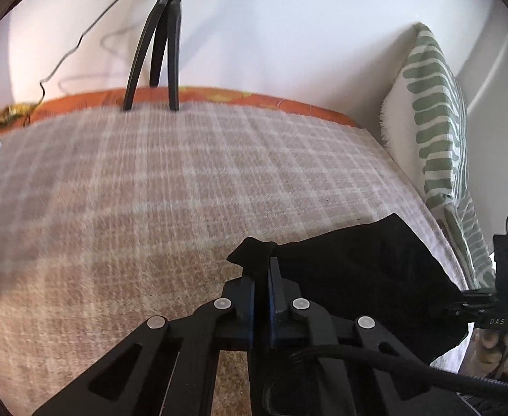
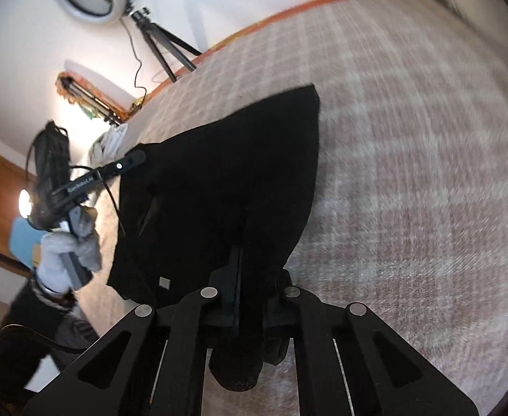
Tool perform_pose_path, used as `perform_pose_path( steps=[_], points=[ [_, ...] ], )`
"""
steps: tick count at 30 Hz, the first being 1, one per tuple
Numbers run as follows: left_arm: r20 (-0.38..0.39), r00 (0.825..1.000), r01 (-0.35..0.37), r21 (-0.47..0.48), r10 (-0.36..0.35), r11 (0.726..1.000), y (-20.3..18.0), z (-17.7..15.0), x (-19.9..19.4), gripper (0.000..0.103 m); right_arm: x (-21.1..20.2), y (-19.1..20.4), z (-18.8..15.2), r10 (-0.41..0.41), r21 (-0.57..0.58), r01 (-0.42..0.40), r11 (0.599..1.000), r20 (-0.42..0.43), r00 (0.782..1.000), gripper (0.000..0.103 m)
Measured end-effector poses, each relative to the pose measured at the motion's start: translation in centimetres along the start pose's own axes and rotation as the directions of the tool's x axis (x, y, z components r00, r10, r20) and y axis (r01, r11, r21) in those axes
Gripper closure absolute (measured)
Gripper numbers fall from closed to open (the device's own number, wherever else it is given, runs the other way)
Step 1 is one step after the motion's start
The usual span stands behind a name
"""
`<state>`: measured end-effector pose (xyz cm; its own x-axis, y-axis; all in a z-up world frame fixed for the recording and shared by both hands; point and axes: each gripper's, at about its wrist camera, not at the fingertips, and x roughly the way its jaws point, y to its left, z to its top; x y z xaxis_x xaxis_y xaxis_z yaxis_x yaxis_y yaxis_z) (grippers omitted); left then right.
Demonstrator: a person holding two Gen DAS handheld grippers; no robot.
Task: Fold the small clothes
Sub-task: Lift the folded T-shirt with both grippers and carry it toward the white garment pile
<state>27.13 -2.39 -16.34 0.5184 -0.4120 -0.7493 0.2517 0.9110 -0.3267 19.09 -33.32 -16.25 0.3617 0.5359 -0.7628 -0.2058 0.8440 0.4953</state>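
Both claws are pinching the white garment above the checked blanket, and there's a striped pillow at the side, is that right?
Not quite: the garment is black, not white, as the right wrist view shows. The rest holds: the left claw and right claw both pinch it above the checked blanket, with the striped pillow at the side.

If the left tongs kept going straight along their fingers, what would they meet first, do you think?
The left tongs are shut on the black cloth. Beyond it, the line probably meets the checked blanket, before the tripod; depth is unclear.
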Motion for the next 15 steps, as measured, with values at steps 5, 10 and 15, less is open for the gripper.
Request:
perform_pose_path(
  steps=[5,10,15],
  points=[
    [0.036,0.999,-0.004,0.035,0.003,0.999,-0.9,0.1,-1.6,0.101,-0.9,2.7,0.0,-0.073,-0.074,0.075,0.994,0.023,0.997,0.097],
    [0.059,0.998,0.0,0.045,-0.003,0.999,-1.1,0.3,-3.5,0.101,-1.6,4.8,0.2,-0.083,-0.108,0.087,0.99,0.044,0.996,0.097],
    [0.09,0.996,0.006,0.04,-0.01,0.999,-0.4,0.3,-6.0,0.101,-1.2,7.9,0.9,-0.079,-0.137,0.086,0.987,0.06,0.995,0.097]
  ],
)
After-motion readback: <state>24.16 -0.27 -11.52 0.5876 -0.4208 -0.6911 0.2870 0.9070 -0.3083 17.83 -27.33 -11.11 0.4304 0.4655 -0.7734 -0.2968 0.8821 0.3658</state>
